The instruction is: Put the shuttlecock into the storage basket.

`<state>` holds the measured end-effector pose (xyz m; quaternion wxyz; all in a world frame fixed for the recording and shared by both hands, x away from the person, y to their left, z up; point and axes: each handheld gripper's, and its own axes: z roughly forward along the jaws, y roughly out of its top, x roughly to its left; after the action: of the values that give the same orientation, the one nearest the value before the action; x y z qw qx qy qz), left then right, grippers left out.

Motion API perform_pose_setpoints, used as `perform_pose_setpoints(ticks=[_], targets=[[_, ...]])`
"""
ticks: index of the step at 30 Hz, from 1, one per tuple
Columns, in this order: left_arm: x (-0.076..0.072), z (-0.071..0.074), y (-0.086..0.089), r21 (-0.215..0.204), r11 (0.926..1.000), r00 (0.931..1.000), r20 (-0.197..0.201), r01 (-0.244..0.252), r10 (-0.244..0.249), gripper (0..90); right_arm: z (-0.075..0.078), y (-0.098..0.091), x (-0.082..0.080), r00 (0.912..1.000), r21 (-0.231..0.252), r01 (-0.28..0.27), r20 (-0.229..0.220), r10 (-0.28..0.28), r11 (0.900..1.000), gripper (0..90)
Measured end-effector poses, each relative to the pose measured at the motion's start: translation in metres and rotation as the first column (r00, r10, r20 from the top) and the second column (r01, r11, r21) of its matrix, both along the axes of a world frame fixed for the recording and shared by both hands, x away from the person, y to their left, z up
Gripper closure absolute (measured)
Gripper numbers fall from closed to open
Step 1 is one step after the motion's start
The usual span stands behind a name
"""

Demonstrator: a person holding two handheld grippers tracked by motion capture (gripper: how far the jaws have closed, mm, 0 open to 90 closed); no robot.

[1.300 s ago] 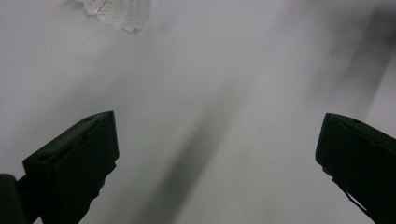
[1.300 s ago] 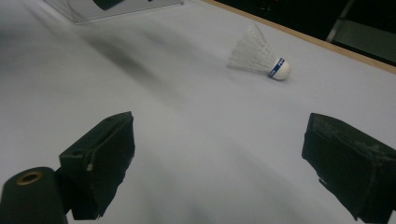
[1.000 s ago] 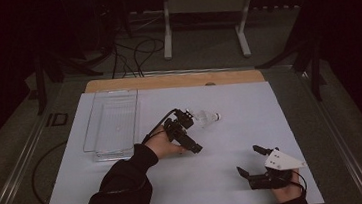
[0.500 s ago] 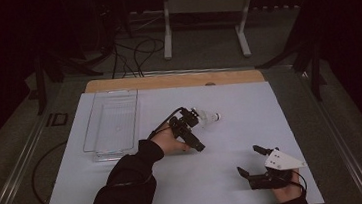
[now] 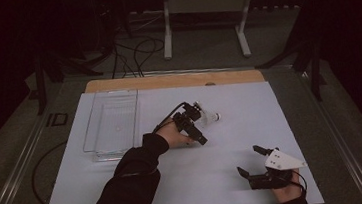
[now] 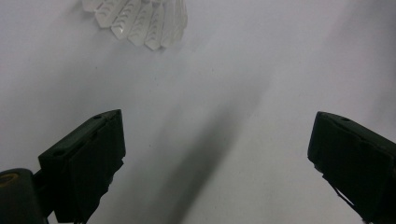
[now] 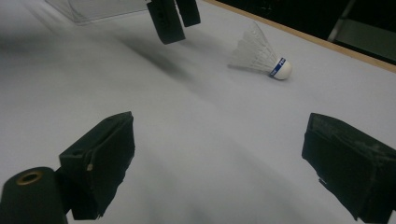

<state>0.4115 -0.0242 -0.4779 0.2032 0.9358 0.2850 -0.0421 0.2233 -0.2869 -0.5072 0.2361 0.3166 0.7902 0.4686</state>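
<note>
Here, a white shuttlecock [image 5: 209, 118] is seen lying on its side on the white table [image 5: 143, 196], near the middle, its cork tip with a blue band pointed away from the clear plastic tray [image 5: 113, 126] that is set toward the left. The left gripper [image 5: 195, 127] is held just beside the feathers, with its jaws spread wide and nothing caught between them; in the left gripper view the feather skirt [image 6: 135, 18] is seen beyond the jaws. The right gripper [image 5: 253, 168] is kept well apart at the near right edge, likewise wide open and empty.
</note>
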Motion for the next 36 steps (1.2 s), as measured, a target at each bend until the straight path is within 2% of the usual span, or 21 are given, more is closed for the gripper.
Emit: perform_pose_setpoints(ticks=[9, 14, 19, 23, 27, 35, 36], targets=[[0.012, -0.005, -0.008, -0.009, 0.9999, 0.9996, -0.026, -0.007, 0.007, 5.6, 0.0, 0.0, 0.0, 1.0, 0.004, -0.001, 0.0, 0.001, 1.0, 9.4], [0.018, -0.008, -0.013, -0.007, 0.9995, 0.9991, -0.029, -0.031, 0.03, 7.0, 0.0, -0.001, 0.0, 1.0, 0.005, -0.001, -0.004, 0.001, 1.0, 9.4], [0.023, -0.011, -0.016, -0.019, 0.9993, 0.9992, -0.028, -0.03, 0.03, 15.0, -0.001, -0.001, 0.0, 0.9999, 0.006, -0.002, -0.01, 0.002, 1.0, 9.4], [0.025, -0.014, -0.019, -0.015, 0.9996, 0.9995, -0.018, -0.025, 0.025, 16.1, -0.001, -0.001, 0.0, 0.9999, 0.007, -0.001, -0.011, 0.002, 1.0, 9.4], [0.026, -0.016, -0.023, -0.019, 0.9995, 0.9996, -0.015, -0.026, 0.026, 21.5, -0.002, -0.001, 0.0, 0.9998, 0.012, -0.005, -0.02, 0.005, 0.9999, 9.4], [0.03, -0.021, -0.032, -0.015, 0.9991, 0.9992, 0.004, -0.039, 0.039, 38.7, -0.002, -0.001, 0.001, 0.9997, 0.016, -0.007, -0.024, 0.008, 0.9999, 9.4], [0.03, -0.021, -0.032, -0.015, 0.9991, 0.9992, 0.004, -0.039, 0.039, 38.7, -0.002, -0.001, 0.0, 0.9997, 0.016, -0.008, -0.023, 0.008, 0.9998, 9.4]])
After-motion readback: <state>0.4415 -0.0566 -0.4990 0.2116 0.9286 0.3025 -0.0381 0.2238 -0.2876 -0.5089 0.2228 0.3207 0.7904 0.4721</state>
